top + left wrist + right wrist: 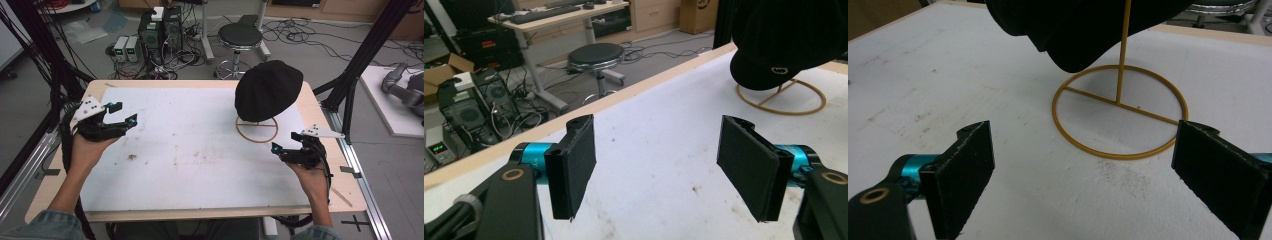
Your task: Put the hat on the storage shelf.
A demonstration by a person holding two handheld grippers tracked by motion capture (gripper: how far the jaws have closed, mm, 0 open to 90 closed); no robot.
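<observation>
A black cap (pixel 268 90) sits on a gold wire stand (pixel 257 129) at the desk's (pixel 190 170) two o'clock. Both grippers, left (pixel 121 113) and right (pixel 284 142), have fingers apart, empty. The left gripper view reveals the cap's small emblem (pixel 779 70).

Cap (pixel 268 90): black, soft and rounded, with a small emblem at the front edge in the left gripper view; it sat atop the stand, tilted, clear of the table.
Stand (pixel 256 130): thin yellow-brown wire, a ring base with a crossbar and an upright rod; it stood upright on the white table surface, toward the far right.
</observation>
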